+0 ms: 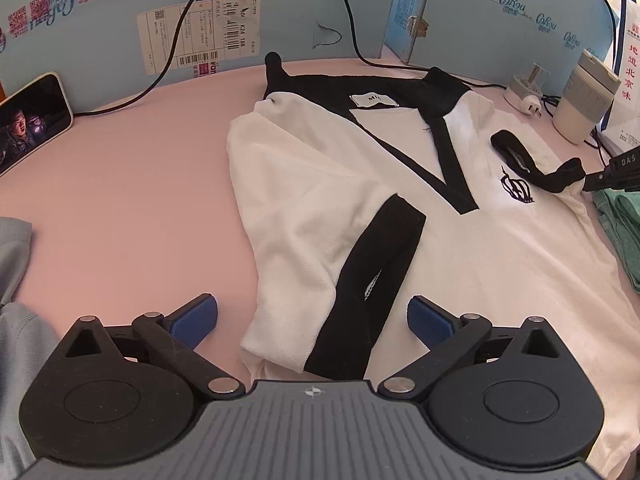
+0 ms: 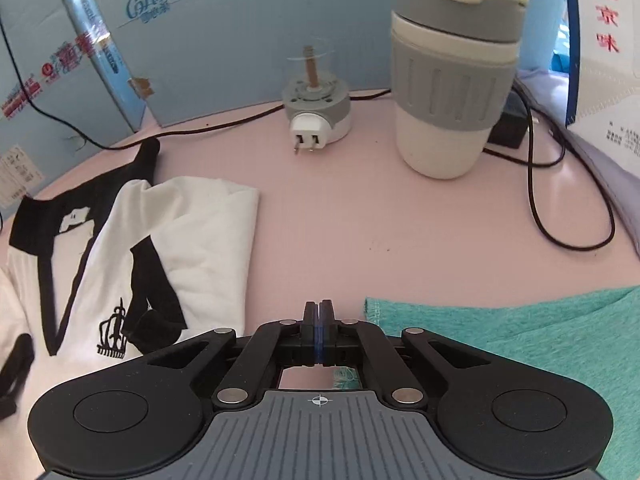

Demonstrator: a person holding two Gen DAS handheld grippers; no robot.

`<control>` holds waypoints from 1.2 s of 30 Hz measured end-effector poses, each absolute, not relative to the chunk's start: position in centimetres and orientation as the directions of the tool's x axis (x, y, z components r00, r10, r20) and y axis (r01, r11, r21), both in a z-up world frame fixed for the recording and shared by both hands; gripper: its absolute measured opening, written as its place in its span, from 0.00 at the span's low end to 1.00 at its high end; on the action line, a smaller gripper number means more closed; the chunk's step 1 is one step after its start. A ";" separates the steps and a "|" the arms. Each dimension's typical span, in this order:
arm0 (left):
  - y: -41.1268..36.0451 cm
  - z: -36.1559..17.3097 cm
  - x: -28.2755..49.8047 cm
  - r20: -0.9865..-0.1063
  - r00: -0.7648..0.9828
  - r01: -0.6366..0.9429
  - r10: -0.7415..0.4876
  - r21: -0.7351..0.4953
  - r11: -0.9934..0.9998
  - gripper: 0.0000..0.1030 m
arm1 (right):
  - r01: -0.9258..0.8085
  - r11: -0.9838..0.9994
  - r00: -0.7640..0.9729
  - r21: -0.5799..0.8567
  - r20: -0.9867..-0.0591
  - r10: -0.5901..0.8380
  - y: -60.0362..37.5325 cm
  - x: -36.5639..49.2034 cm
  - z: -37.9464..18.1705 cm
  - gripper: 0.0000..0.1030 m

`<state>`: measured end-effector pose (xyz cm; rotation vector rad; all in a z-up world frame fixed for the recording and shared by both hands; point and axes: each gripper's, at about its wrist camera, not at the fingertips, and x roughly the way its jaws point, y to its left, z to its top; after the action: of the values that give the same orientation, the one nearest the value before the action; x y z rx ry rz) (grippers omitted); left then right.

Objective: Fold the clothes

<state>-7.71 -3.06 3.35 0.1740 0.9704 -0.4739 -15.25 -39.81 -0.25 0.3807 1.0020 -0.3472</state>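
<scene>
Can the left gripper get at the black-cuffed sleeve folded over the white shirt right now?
Probably yes. The left gripper has its jaws wide open, and the sleeve lies on top of the shirt right between and ahead of them, with nothing covering it or blocking the way.

A pink counter [image 2: 328, 216] carries the clutter. Far right stands an upright cup [image 2: 452, 76], white with a grey sleeve and lid. Just left of it lies a round grey-and-white plug [image 2: 316, 116], prongs facing near. A black cable [image 2: 560, 200] loops across the counter right of the cup. At the far left a phone [image 1: 34, 120] leans against blue cardboard boxes [image 1: 120, 32] that wall the far edge; its screen is lit.
</scene>
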 end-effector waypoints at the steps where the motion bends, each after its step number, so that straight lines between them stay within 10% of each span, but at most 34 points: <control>1: -3.1 3.3 -7.8 -0.827 0.472 0.464 -0.306 -0.063 0.884 1.00 | 0.450 0.870 0.507 0.202 -0.860 -0.062 -40.1 -15.5 -0.2 0.02; 6: -2.6 3.3 -7.7 -0.820 0.472 0.459 -0.323 -0.084 0.884 1.00 | 0.372 0.856 0.582 0.358 -0.808 0.085 -38.3 -16.9 2.0 0.31; 11: -1.2 3.3 -7.1 -0.794 0.477 0.385 -0.378 -0.198 0.902 1.00 | 0.247 0.965 0.542 0.092 -0.838 -0.059 -33.2 -17.6 3.2 0.57; 18: -0.2 3.1 -7.4 -0.759 0.501 0.343 -0.416 -0.268 0.901 1.00 | 0.065 0.968 0.538 -0.244 -0.808 -0.240 -27.4 -17.3 1.8 0.51; 27: -0.3 2.9 -7.6 -0.748 0.522 0.344 -0.411 -0.256 0.903 1.00 | -0.126 0.779 0.578 -0.615 -0.683 -0.446 -24.1 -17.8 -2.8 0.09; 36: -0.5 2.7 -7.6 -0.753 0.521 0.364 -0.402 -0.230 0.903 1.00 | -0.061 0.763 0.503 -0.644 -0.680 -0.533 -27.5 -20.2 -2.5 0.09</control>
<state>-7.61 -0.45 2.68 -0.0453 0.9135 -0.4590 -20.17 -27.47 -2.53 -0.6671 1.0188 -0.3121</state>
